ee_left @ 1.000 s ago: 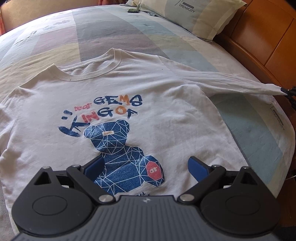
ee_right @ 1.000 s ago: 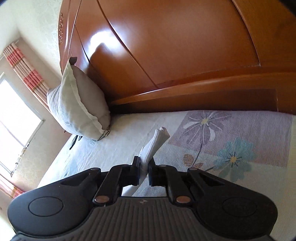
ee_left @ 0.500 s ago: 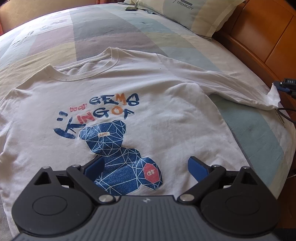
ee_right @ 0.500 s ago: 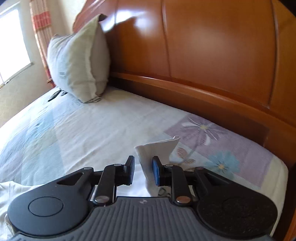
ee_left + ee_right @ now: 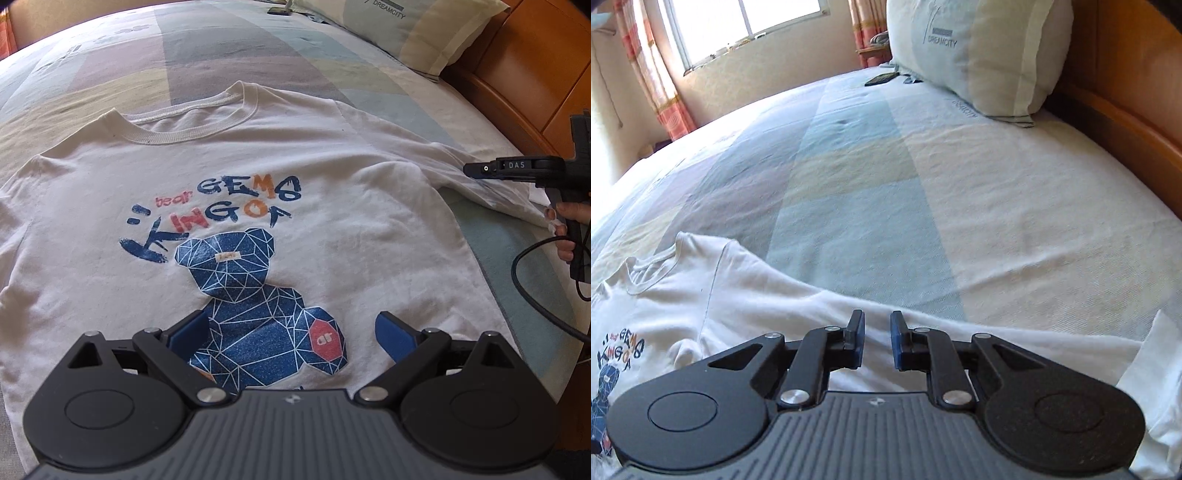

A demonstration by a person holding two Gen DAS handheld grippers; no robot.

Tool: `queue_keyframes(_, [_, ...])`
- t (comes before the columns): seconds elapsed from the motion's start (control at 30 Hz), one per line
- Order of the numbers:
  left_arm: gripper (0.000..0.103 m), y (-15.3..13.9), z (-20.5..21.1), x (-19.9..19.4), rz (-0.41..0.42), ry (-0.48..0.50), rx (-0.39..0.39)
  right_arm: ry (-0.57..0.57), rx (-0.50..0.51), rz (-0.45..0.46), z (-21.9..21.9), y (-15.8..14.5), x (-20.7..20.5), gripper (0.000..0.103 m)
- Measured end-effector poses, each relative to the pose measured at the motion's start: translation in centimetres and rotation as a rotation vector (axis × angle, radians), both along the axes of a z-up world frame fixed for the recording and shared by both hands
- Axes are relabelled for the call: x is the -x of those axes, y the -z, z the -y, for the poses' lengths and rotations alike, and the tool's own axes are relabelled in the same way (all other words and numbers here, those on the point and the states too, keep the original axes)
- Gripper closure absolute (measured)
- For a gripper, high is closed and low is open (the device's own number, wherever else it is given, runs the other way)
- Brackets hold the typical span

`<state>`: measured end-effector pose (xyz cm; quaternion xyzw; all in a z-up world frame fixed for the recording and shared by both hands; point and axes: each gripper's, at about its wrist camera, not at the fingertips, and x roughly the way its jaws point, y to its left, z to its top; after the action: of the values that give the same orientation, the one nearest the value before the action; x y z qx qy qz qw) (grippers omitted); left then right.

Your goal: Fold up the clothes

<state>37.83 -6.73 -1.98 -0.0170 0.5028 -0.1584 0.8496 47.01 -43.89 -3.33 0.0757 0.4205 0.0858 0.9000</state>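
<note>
Covering most of my view is a bed under a pale bedspread of blue, lilac and cream blocks, with an orange-brown wooden headboard along its far side and a cream pillow printed DREAMCITY leaning against it. Beyond the bed's far edge a bright window sits between red-checked curtains. My white long-sleeved shirt with a blue bear print lies flat, face up, at the bed's near edge, one sleeve stretched toward the headboard side. My left gripper hovers over the bear, jaws spread wide, holding nothing. My right gripper sits just above that sleeve, jaws parted with a narrow gap and nothing between them
</note>
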Motion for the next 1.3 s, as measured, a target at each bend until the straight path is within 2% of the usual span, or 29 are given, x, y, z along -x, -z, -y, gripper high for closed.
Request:
queue_keyframes(0.1, [0.007,0.4,-0.2,-0.5,-0.009,-0.004,0.001,-0.065,0.009,-0.028,-1.6,1.0,1.9,0.083])
queue_keyframes(0.17, [0.007,0.7,-0.4,-0.8,-0.015,-0.007,0.001,-0.09,-0.008,-0.044,-1.6,0.4,2.3,0.083])
queue_keyframes(0.27, [0.006,0.9,-0.5,-1.2,-0.018,-0.005,0.002,-0.072,-0.045,-0.001,-0.8,-1.3,1.1,0.083])
queue_keyframes(0.4, [0.005,1.0,-0.6,-1.5,-0.017,0.005,0.003,-0.031,-0.036,0.034,-0.5,-2.2,-2.7,0.083])
queue_keyframes(0.53, [0.004,1.1,-0.7,-1.8,-0.016,0.015,0.004,-0.02,-0.058,-0.021,-1.0,-0.7,-5.9,0.084])
queue_keyframes(0.63, [0.002,1.2,-0.8,-2.0,-0.015,0.023,0.004,-0.106,-0.072,-0.046,-2.5,-0.3,-5.0,0.084])
queue_keyframes(0.73, [0.001,1.3,-0.9,-2.2,-0.014,0.031,0.005,-0.15,-0.093,-0.114,-3.8,1.0,-2.9,0.082])
queue_keyframes(0.77, [0.001,1.3,-0.9,-2.2,-0.013,0.033,0.005,-0.142,-0.126,-0.116,-3.8,1.2,-2.1,0.082])
queue_keyframes(0.87, [0.001,1.4,-0.9,-2.5,-0.01,0.046,-0.005,-0.162,-0.272,-0.208,-3.8,1.8,-0.5,0.081])
queue_keyframes(1.0, [0.001,1.4,-0.8,-2.7,-0.006,0.06,-0.019,-0.15,-0.281,-0.194,-3.4,0.8,-1.1,0.082])
queue_keyframes(1.13, [0.001,1.5,-0.9,-2.7,-0.002,0.059,-0.013,-0.104,-0.282,-0.086,-2.5,-1.0,-3.8,0.082])
queue_keyframes(1.23, [0.001,1.4,-1.0,-2.8,0.0,0.053,-0.011,-0.072,-0.281,-0.061,-2.5,-0.8,-6.4,0.082])
queue_keyframes(1.3, [0.001,1.4,-1.1,-2.7,0.002,0.054,-0.008,-0.076,-0.302,-0.079,-3.0,0.0,-7.5,0.082])
